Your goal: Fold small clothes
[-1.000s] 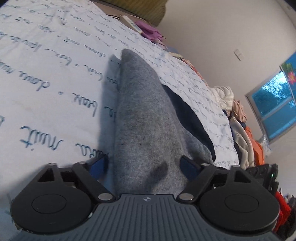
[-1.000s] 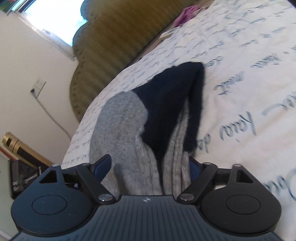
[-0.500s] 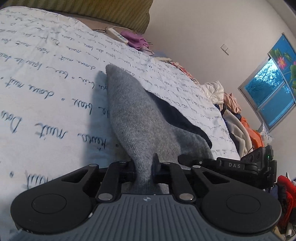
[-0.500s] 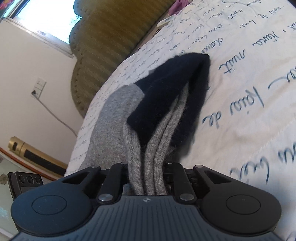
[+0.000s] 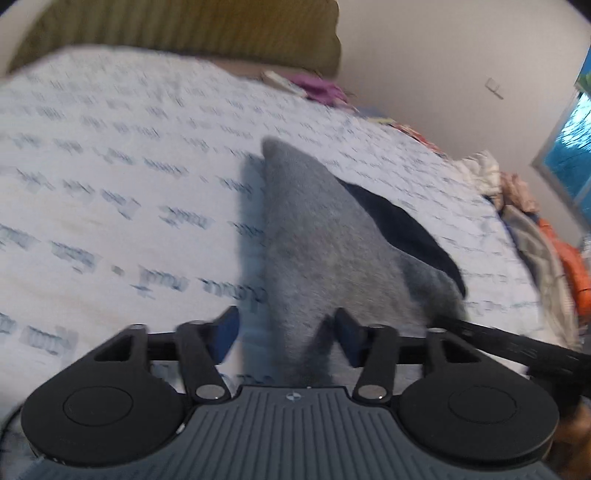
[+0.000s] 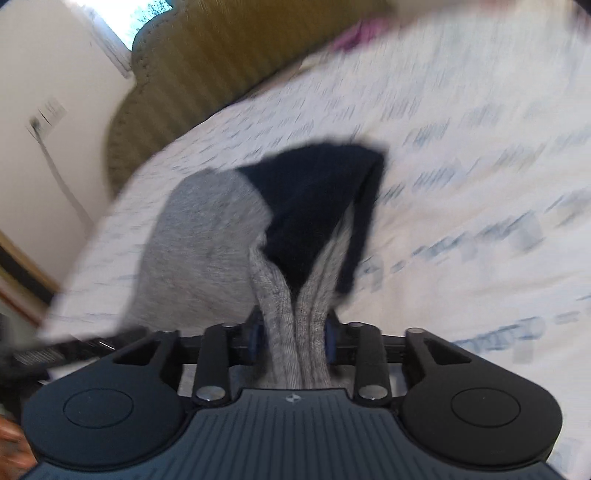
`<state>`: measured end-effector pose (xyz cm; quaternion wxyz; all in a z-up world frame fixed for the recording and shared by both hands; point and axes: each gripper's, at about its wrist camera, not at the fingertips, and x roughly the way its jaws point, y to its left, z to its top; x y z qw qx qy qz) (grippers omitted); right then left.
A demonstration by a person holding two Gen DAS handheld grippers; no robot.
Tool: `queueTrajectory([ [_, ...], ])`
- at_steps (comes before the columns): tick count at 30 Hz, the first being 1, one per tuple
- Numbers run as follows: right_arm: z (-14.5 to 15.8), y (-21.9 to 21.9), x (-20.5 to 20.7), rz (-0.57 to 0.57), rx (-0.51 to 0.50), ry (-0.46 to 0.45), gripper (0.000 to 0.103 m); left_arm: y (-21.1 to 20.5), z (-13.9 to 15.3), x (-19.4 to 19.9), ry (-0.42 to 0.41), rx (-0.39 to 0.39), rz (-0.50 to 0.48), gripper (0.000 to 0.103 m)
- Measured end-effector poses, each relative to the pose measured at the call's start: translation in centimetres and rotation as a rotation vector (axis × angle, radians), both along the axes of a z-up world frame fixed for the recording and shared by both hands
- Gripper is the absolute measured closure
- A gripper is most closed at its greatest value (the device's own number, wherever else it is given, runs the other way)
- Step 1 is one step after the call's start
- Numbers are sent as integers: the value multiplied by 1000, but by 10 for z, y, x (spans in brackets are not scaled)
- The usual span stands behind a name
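Note:
A grey sock [image 5: 314, 229] with a navy end [image 5: 402, 225] lies folded on the white bed sheet [image 5: 110, 221] with blue script. My left gripper [image 5: 286, 321] is at the sock's near end. Its jaws are opening and stand wide, with the sock between them and the pads off it. In the right wrist view the grey part [image 6: 207, 229] and the navy end [image 6: 314, 199] run away from me. My right gripper [image 6: 293, 325] has the ribbed grey cuff bunched between its pads. Its jaws are opening but still touch the cuff on both sides.
An olive padded headboard [image 5: 184, 33] stands at the far end of the bed. A pile of clothes [image 5: 535, 229] lies along the bed's right side, below a window [image 5: 576, 147]. A purple item [image 5: 321, 86] sits near the headboard. A wall socket with a cord [image 6: 44, 118] is at the left.
Half a second ago both grippers were pinched shut on the sock's near end. The left jaws have since spread clear of it, the right jaws have widened slightly, and both views blur with motion.

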<state>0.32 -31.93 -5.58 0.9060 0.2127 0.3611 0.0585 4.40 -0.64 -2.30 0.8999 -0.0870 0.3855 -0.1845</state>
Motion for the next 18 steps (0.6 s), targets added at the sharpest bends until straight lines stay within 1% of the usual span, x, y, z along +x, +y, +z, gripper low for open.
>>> queueTrajectory([
  [1,6,7,-12,-31,-70,-26,51,-1,3,-6,-25,31,15,34],
  [2,10,13,-23,-47,-114,-50,46,-2,4,-11,-36,55,21,33],
  [3,11,18,-30,-42,-135,-67,41,-5,3,-15,-33,78,23,33],
  [4,9,22,-34,-26,-150,-69,39,-7,2,-17,-23,102,29,33],
  [5,4,26,-36,-12,-176,-52,39,-11,0,-21,-15,124,35,33],
  [7,-4,31,-35,-39,-239,-4,39,-14,-1,-29,-13,154,43,32],
  [10,7,32,-47,-89,-226,-34,39,-18,3,-42,-30,186,48,30],
  [11,13,34,-53,-99,-236,-54,37,-19,4,-45,-35,194,48,29],
  [13,22,43,-62,-104,-275,-83,24,-20,5,-52,-49,206,53,27],
  [15,27,51,-70,-96,-309,-104,23,-22,4,-58,-57,222,52,27],
  [18,24,60,-76,-86,-320,-106,22,-26,1,-68,-74,259,54,25],
])
